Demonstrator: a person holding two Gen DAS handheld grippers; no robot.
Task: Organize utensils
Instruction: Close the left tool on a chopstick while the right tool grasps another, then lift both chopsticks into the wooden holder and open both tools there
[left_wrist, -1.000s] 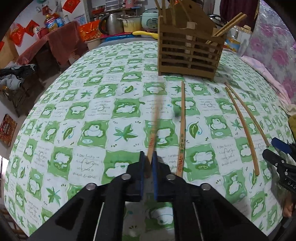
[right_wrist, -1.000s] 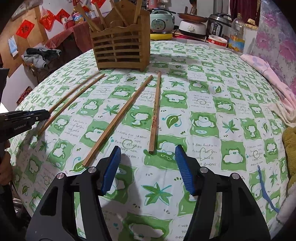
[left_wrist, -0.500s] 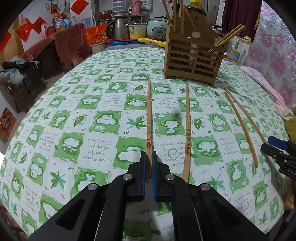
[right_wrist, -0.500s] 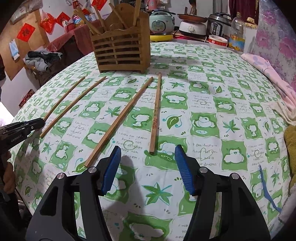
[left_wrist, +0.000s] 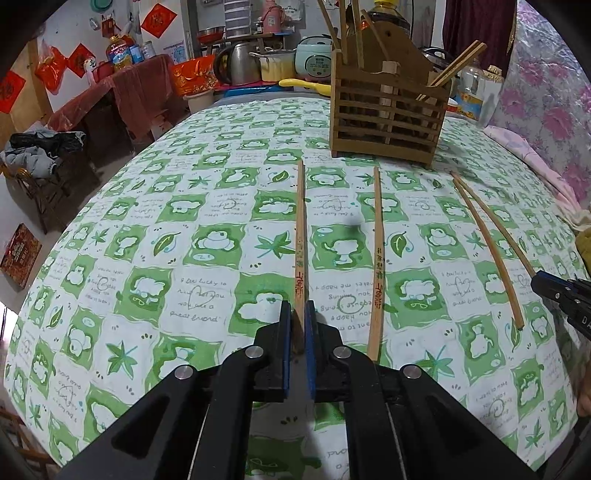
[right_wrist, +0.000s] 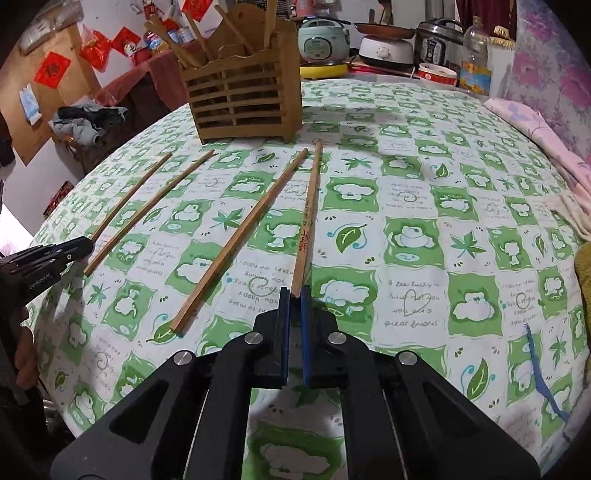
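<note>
Four wooden chopsticks lie on the green-and-white tablecloth in front of a slatted wooden utensil holder (left_wrist: 388, 110), which also shows in the right wrist view (right_wrist: 243, 99) with several chopsticks standing in it. My left gripper (left_wrist: 299, 325) is shut on the near end of a red-printed chopstick (left_wrist: 300, 236). My right gripper (right_wrist: 294, 299) is shut on the near end of another red-printed chopstick (right_wrist: 308, 221). A plain chopstick (right_wrist: 240, 240) lies just left of it. Two thinner chopsticks (right_wrist: 147, 210) lie further left.
The table is round with its edge falling away near both grippers. A kettle, pots and a rice cooker (left_wrist: 314, 62) stand behind the holder. A plastic bottle (right_wrist: 476, 55) stands at the back right. A floral cloth (right_wrist: 546, 129) lies at the right edge.
My right gripper was open behind the printed chopstick; it has moved forward and closed on its near end. My left gripper stays shut on its chopstick, which now lies straight toward the holder.
</note>
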